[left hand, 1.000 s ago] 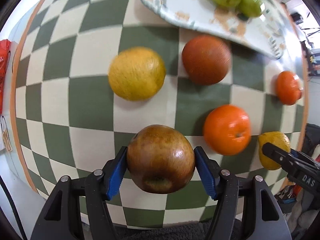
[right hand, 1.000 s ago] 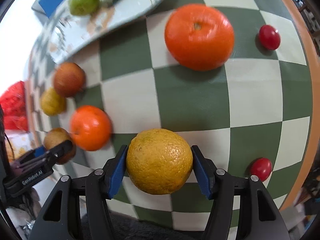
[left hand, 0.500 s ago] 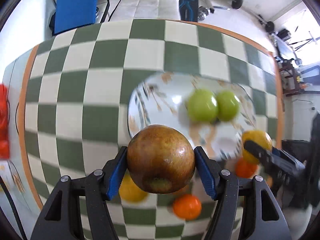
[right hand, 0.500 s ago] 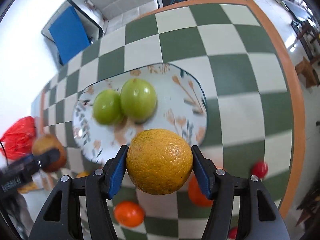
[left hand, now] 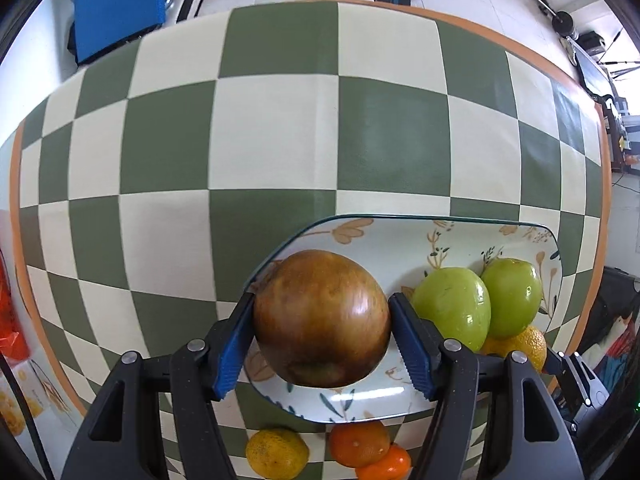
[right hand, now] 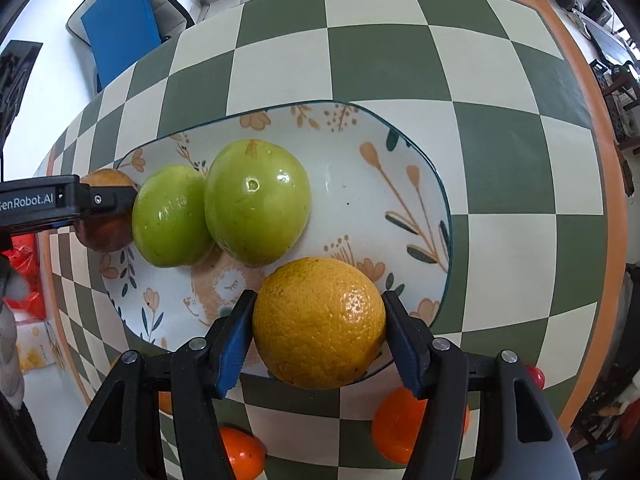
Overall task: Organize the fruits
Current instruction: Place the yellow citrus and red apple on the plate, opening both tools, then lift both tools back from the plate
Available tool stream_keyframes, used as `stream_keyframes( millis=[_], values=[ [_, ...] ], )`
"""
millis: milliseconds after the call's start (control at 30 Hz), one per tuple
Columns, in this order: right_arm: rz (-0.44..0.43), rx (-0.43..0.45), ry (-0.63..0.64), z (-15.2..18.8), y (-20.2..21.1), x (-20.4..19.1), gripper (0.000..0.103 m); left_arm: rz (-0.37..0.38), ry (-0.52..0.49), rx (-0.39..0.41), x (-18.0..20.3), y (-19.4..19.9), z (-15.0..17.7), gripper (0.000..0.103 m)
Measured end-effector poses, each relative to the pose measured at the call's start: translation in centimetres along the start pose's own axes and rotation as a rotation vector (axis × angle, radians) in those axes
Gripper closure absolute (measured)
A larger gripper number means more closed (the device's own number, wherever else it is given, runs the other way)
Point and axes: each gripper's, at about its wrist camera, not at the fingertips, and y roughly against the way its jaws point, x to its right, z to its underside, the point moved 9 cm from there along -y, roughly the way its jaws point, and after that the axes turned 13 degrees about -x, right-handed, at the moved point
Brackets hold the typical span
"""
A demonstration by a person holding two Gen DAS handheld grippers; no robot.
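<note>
My left gripper (left hand: 322, 322) is shut on a brown fruit (left hand: 322, 318), held over the left end of a white floral plate (left hand: 384, 240). Two green fruits (left hand: 452, 306) (left hand: 512, 298) lie on the plate to its right. My right gripper (right hand: 318, 324) is shut on a yellow-orange citrus (right hand: 320, 322), over the plate's (right hand: 360, 168) near right part. In the right wrist view the green fruits (right hand: 172, 216) (right hand: 258, 202) sit in the plate's middle, with the left gripper and brown fruit (right hand: 102, 230) at the plate's left edge.
Loose on the checkered tablecloth (left hand: 272, 136) below the plate are a yellow citrus (left hand: 276, 454) and oranges (left hand: 360, 444). The right wrist view shows more oranges (right hand: 400, 424) (right hand: 240, 454) and a small red fruit (right hand: 538, 376). A blue chair (right hand: 120, 36) stands beyond the table.
Both grippers have lifted their fruits from the tablecloth and carried them forward over the plate. The plate and green fruits now sit close below them.
</note>
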Motion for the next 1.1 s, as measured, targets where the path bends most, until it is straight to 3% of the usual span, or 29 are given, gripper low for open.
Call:
stream_keyframes(
  millis=[100,167,300,600,767,1000,1100],
  values=[
    [-0.016,-0.003,-0.015,-0.3,0.0,0.3,0.037,-0.003,-0.005,0.002,0.0,-0.1,-0.2,0.038],
    [-0.014,-0.003,-0.022,-0.3,0.3,0.6,0.03,0.002,-0.003,0.011,0.0,0.1,-0.2,0.036],
    [-0.026,0.012,-0.048,-0.4,1.2,1.3,0.015,0.001,0.002,0.043,-0.6,1.3,-0.2,0.014],
    [0.047,0.07,-0.031,1.7,3.7,1.5,0.008,-0.05,0.028,0.158,-1.7,4.4,3.3,0.014],
    [0.121,0.126,-0.011,3.7,5.4,0.8,0.008,-0.068,0.035,0.237,-0.5,4.9,7.5,0.014],
    [0.144,0.205,0.017,7.4,8.1,-0.6,0.008,-0.078,0.032,0.334,0.3,6.3,13.3,0.014],
    [0.151,0.245,0.032,9.1,9.7,-1.0,0.008,-0.078,0.02,0.374,1.1,7.3,14.1,0.014]
  ],
)
